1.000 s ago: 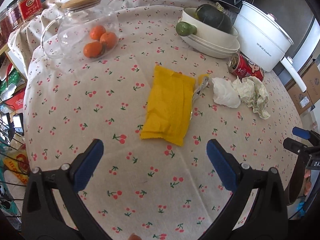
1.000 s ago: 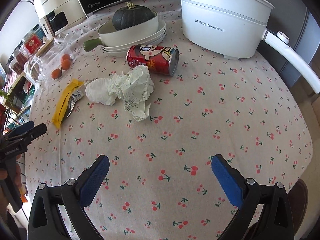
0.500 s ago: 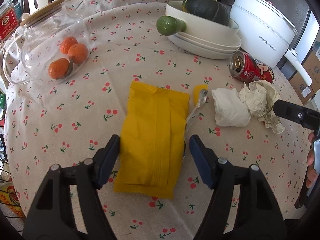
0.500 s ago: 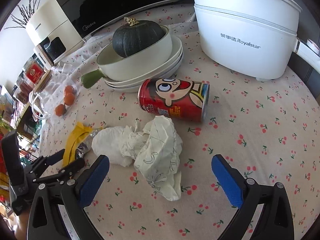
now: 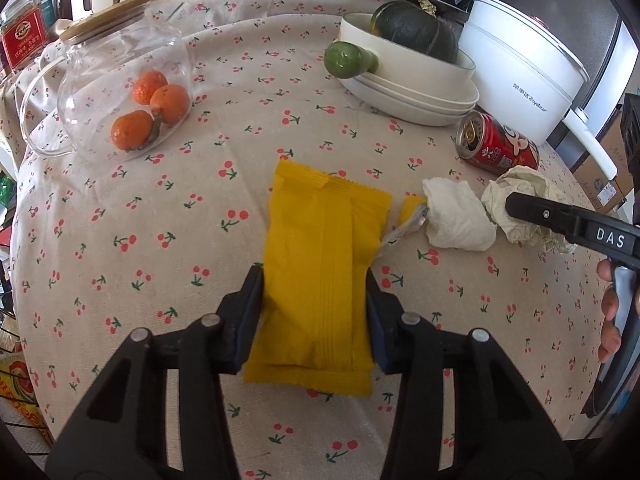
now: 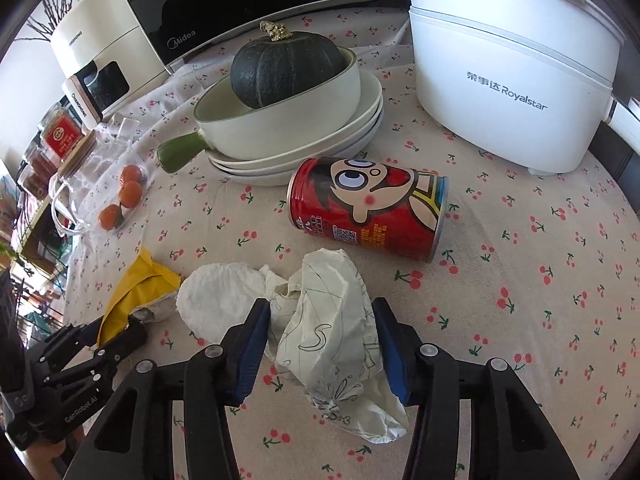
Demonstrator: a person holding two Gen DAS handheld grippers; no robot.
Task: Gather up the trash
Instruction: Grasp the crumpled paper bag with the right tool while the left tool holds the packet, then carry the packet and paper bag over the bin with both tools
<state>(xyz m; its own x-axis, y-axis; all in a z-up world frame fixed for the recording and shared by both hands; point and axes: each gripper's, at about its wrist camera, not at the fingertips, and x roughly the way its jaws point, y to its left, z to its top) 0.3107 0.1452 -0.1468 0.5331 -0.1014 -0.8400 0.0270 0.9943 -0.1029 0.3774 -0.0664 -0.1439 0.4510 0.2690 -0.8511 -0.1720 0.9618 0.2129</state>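
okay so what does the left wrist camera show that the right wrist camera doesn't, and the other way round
Left wrist only: the whole flat face of the yellow packet between the closing left gripper pads, and the open top of the red can.

Right wrist only: the crumpled printed paper between the closing right gripper pads, and the can's cartoon face.

Both: the white tissue, dark squash in its bowl, oranges in glass, white cooker.

Desk (image 5: 120,264) under cherry-print cloth. On it: flat yellow foil packet (image 5: 324,280), crumpled white tissue (image 5: 456,216), crumpled printed paper (image 6: 332,320), red drink can (image 6: 368,212) on its side, stacked white plates (image 6: 360,136), white electric pot (image 6: 512,64), glass jar (image 5: 120,92).
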